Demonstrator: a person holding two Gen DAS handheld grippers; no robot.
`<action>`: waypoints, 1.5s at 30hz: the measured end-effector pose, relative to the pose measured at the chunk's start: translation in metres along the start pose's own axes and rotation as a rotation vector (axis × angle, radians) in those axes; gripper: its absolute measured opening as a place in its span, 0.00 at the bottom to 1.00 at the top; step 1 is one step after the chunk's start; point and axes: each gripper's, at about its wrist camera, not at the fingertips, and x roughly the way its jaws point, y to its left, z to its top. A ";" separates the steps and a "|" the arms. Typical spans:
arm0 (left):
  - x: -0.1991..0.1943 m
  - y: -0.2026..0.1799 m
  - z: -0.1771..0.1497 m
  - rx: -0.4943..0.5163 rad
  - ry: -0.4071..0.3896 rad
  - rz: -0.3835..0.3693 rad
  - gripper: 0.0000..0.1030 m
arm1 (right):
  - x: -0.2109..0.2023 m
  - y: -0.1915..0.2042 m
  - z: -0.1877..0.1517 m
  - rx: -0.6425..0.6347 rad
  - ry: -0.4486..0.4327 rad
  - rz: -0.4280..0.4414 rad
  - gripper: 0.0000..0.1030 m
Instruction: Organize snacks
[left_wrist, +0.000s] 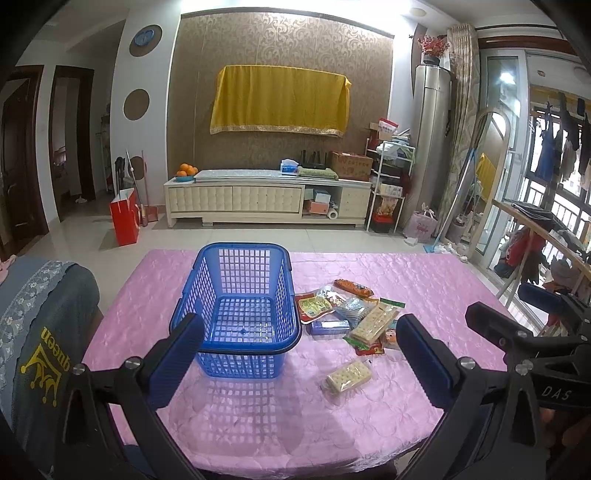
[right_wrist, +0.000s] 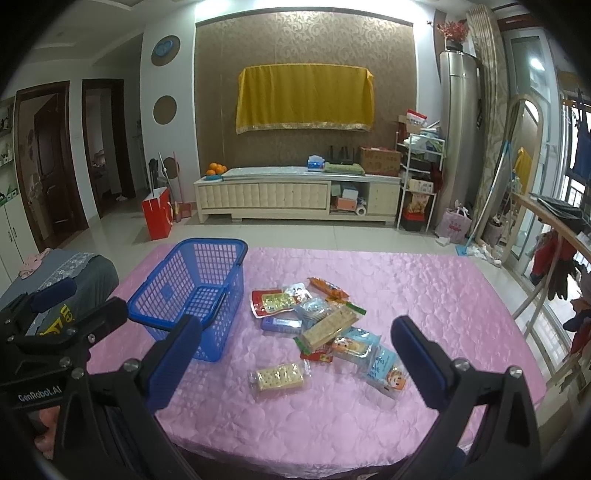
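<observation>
The basket is empty, so the job looks like it is only starting. The right gripper is spread wide and holds nothing. Right in front of it, between its two fingers, lies a clear pack of crackers, flat on the pink counter and a little apart from the other snacks. That looks like the easy one to pick first. A good way is to go straight down over it, close on its short sides, and squeeze softly so the crackers do not break. The wrapper looks shiny and may slip.

The snack pile sits just past the crackers. The packs lean on each other: a red one, blue ones, an orange one, and a long cracker pack on top.

The left gripper is also wide and empty. The blue basket stands right ahead of it, near its left finger. The basket has holes all over its walls.
</observation>
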 end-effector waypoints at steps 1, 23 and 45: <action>0.001 0.001 0.000 -0.002 0.000 0.000 1.00 | 0.000 0.000 -0.001 0.001 0.000 0.001 1.00; 0.000 0.000 -0.001 0.003 0.017 -0.002 1.00 | -0.004 0.000 -0.002 0.000 0.005 -0.016 1.00; -0.001 -0.001 -0.001 0.005 0.016 -0.006 1.00 | -0.006 0.002 0.002 -0.001 0.007 -0.016 1.00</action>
